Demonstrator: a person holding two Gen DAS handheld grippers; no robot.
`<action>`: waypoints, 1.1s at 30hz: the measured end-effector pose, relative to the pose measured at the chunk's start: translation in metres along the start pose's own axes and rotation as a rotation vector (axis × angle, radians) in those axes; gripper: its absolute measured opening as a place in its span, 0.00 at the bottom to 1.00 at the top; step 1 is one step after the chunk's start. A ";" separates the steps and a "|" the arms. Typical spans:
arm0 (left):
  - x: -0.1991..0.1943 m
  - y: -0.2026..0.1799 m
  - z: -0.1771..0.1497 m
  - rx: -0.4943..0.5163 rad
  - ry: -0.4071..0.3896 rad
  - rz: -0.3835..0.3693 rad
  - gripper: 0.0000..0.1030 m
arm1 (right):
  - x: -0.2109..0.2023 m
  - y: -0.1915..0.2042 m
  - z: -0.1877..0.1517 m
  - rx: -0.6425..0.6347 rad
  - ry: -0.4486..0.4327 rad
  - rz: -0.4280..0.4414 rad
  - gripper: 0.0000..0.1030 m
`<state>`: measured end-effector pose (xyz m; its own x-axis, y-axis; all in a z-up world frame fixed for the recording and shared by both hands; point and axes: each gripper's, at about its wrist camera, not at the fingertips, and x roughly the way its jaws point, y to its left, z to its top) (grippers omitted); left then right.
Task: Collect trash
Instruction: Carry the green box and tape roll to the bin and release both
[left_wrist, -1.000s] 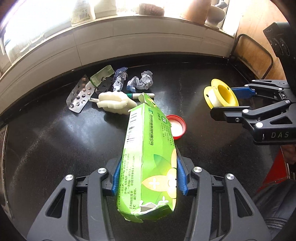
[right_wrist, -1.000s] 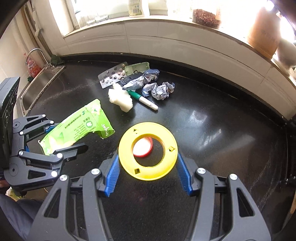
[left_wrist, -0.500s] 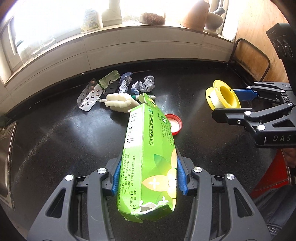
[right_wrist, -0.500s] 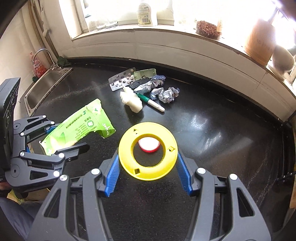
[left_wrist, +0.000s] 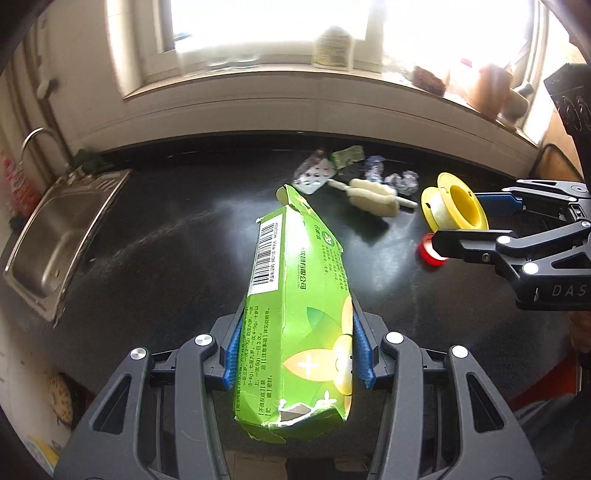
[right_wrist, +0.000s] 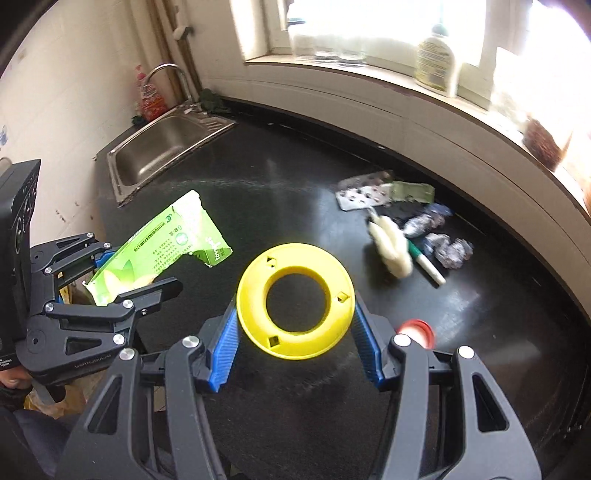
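Note:
My left gripper (left_wrist: 295, 347) is shut on a long green carton (left_wrist: 295, 295) with torn ends, held above the black counter (left_wrist: 166, 258); the same carton (right_wrist: 162, 247) shows at the left of the right wrist view. A yellow tape spool (right_wrist: 295, 299) sits clamped between the blue pads of my right gripper (right_wrist: 295, 347), and that spool (left_wrist: 454, 206) appears at the right of the left wrist view. On the counter lie a red cap (right_wrist: 415, 330), a white foam piece (right_wrist: 391, 247), a green-tipped marker (right_wrist: 428, 266), crumpled foil balls (right_wrist: 448, 249) and blister packs (right_wrist: 364, 192).
A steel sink (right_wrist: 162, 147) with a tap is set into the counter's far left end. A white tiled ledge (right_wrist: 406, 122) under the window carries a bottle (right_wrist: 436, 62) and jars. Below the counter's near edge, at bottom left, a bag (right_wrist: 55, 402) is partly visible.
Both grippers have lifted and swung left with their loads. The sink has come into view, and the trash pile and red cap have slid to the right of both views.

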<state>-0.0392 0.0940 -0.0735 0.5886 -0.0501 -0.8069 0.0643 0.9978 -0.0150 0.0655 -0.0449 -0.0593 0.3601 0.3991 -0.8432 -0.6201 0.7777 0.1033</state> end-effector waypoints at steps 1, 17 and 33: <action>-0.006 0.015 -0.008 -0.031 -0.002 0.034 0.46 | 0.005 0.012 0.007 -0.027 0.001 0.022 0.54; -0.074 0.188 -0.195 -0.602 0.099 0.404 0.46 | 0.099 0.303 0.041 -0.565 0.172 0.458 0.54; -0.001 0.273 -0.318 -0.882 0.168 0.349 0.46 | 0.225 0.419 0.000 -0.725 0.401 0.479 0.54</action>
<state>-0.2783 0.3802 -0.2641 0.3325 0.1942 -0.9229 -0.7621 0.6319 -0.1416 -0.1136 0.3706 -0.2054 -0.2260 0.2962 -0.9280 -0.9688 0.0313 0.2459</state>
